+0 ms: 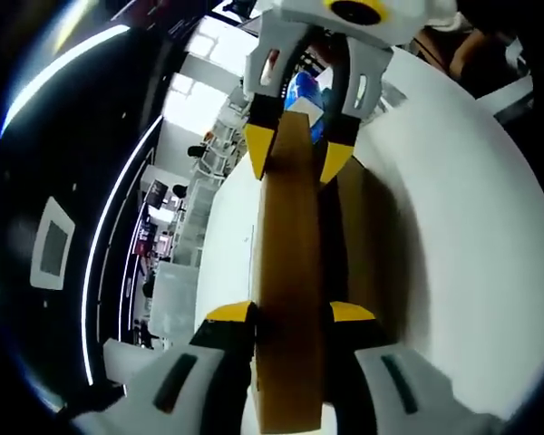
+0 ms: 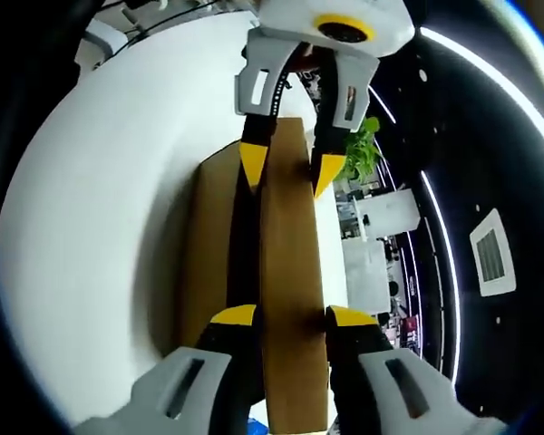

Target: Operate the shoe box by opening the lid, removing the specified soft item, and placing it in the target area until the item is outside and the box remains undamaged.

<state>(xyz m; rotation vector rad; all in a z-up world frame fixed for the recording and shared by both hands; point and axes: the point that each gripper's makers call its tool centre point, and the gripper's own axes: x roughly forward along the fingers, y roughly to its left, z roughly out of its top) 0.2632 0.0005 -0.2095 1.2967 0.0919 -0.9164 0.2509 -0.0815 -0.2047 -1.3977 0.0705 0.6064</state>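
Shoe-box lid, a flat brown cardboard panel (image 1: 288, 272), is seen edge-on and is pinched at opposite ends by the two tools. In the left gripper view the left gripper (image 1: 290, 314), white-bodied with yellow-tipped black jaws, is pressed against the two faces of the near end of the panel, while the right gripper (image 1: 297, 154) is clamped on the far end, straight ahead of it. In the right gripper view the arrangement is mirrored: the right gripper (image 2: 290, 317) is closed on the near end of the lid (image 2: 290, 272), and the left gripper (image 2: 286, 172) bites the far end. Beyond the jaws and to one side of the lid, the brown cardboard box body (image 2: 213, 254) is seen resting on the round white tabletop (image 2: 100, 227). The step in hand is judged to be the opening of the lid, which appears raised or swung upright off the box. Next, the lid would need to be lifted evenly or laid aside without being bent, and one gripper freed to reach inside. The soft item cannot be made out; the box interior is hidden by the lid and its shadow. Whether the lid is hinged or loose cannot be told. A blue object (image 1: 306, 91) behind the far gripper is too blocked to identify, and the target area is not evident.
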